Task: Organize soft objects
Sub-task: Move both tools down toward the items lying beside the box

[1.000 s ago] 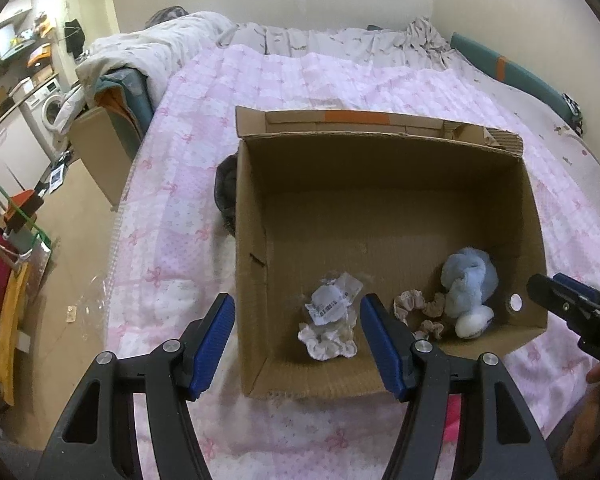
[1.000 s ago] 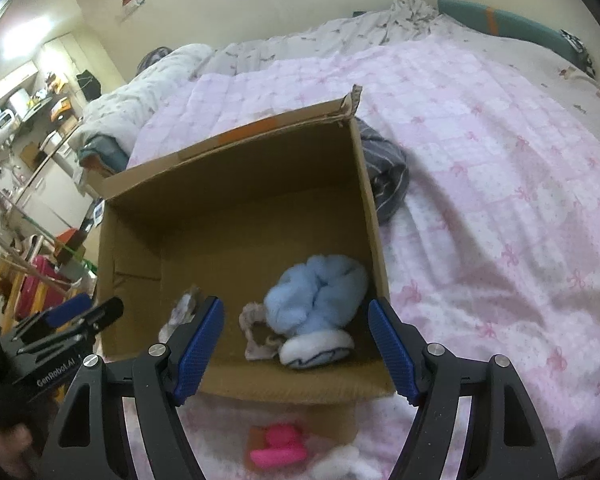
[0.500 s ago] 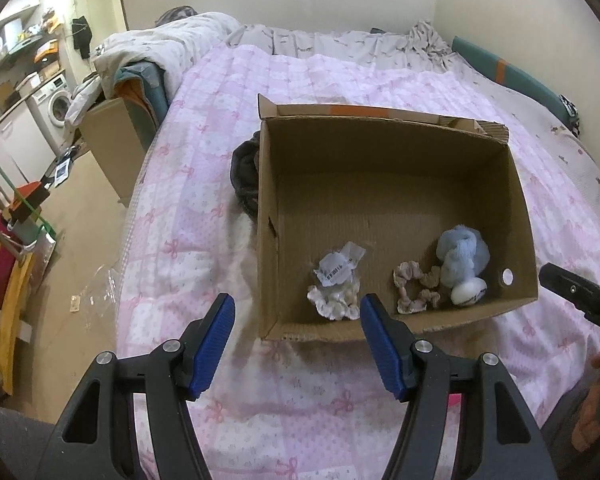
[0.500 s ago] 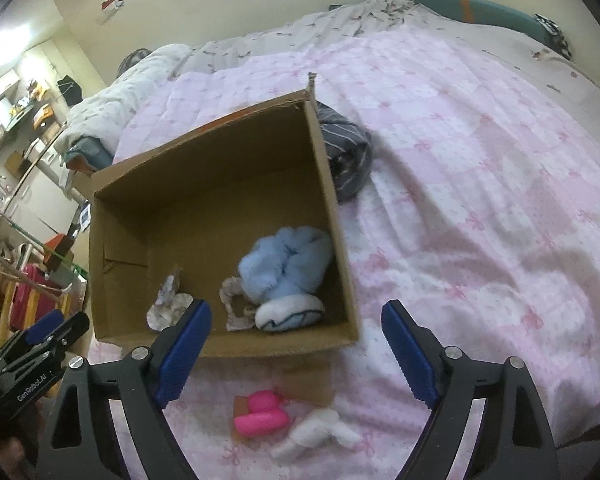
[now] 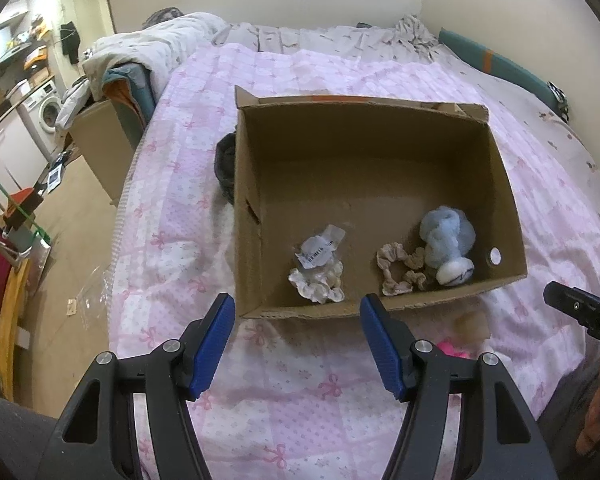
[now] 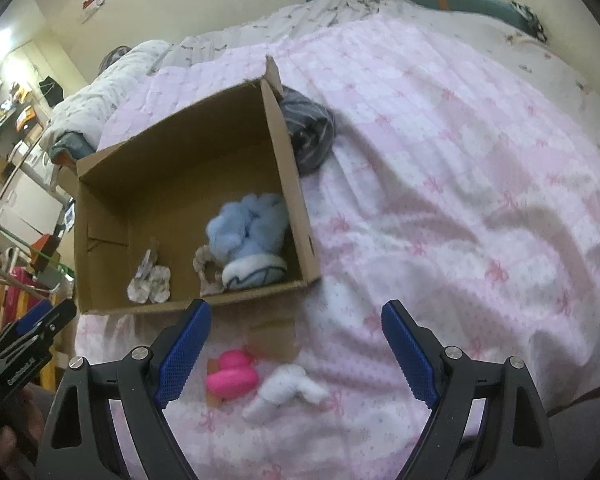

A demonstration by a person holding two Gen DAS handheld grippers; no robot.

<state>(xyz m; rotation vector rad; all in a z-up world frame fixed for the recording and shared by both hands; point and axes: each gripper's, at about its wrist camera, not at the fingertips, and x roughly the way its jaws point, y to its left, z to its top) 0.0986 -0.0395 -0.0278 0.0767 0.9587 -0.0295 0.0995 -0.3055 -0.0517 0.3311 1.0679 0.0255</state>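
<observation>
1 box (image 5: 380, 152), 2 scrunchies (image 5: 318, 284), 1 blue plush (image 6: 248, 226), 1 pink toy (image 6: 230, 376), 1 white toy (image 6: 284, 394).

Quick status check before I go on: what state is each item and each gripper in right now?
Brown cardboard box: open-topped, upright on the pink quilt.
Fluffy light-blue plush toy: inside the box, by its right wall.
Beige scrunchie: inside the box, touching the plush.
White scrunchie with barcode tag: inside the box.
Pink rubber duck: outside the box, on the quilt.
White plush piece: outside the box, beside the duck.
Left gripper: open, empty.
Right gripper: open, empty.
</observation>
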